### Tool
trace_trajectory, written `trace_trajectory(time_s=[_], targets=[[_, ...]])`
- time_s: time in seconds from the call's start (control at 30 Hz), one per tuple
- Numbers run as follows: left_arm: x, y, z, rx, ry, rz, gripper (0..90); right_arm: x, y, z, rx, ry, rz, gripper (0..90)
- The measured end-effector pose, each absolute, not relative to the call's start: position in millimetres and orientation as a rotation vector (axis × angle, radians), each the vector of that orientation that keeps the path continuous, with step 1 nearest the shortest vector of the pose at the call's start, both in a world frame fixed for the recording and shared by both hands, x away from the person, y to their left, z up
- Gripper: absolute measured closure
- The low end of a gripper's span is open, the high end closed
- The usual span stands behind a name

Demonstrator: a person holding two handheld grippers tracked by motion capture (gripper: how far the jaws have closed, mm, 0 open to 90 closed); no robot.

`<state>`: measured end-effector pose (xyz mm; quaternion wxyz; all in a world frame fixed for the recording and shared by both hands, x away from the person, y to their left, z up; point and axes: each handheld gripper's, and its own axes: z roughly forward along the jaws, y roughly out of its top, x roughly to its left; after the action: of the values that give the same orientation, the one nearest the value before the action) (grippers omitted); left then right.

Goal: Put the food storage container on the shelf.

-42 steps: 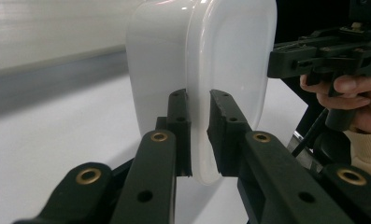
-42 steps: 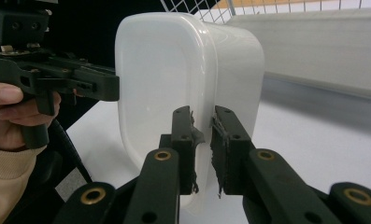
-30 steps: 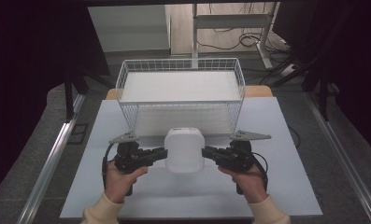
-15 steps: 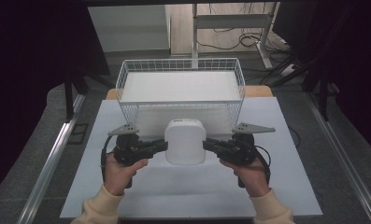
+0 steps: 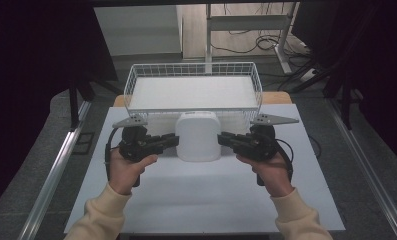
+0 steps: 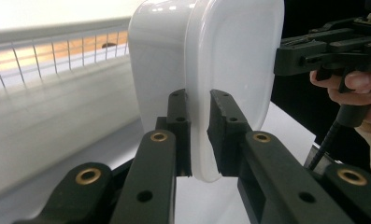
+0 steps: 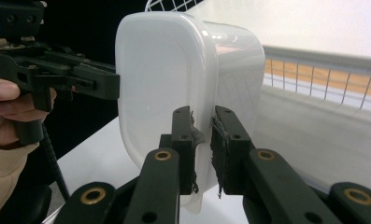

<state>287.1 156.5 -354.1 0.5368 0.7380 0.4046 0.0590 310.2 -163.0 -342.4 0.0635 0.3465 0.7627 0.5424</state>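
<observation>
White plastic container (image 5: 198,136) at the centre of the high view, lifted off the white table (image 5: 201,190), just in front of the wire basket (image 5: 193,75) in the upper middle. Left gripper (image 5: 172,141) at centre left, pinching the left rim of the container, pads (image 6: 178,126) pressed on the thin edge. Right gripper (image 5: 224,138) at centre right, clamped on the opposite rim in the same way.

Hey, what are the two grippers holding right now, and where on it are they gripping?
Both hold one white plastic container. The left gripper pinches the rim on one side and the right gripper pinches the rim on the opposite side.
</observation>
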Motion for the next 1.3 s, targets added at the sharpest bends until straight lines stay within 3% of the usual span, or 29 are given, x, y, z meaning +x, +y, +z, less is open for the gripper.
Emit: trace_trajectory(time_s=[1.3], targets=[[368, 164, -283, 1.761, 0.941, 0.133, 79.9, 385, -157, -276, 1.097, 2.288, 1.627, 79.1]])
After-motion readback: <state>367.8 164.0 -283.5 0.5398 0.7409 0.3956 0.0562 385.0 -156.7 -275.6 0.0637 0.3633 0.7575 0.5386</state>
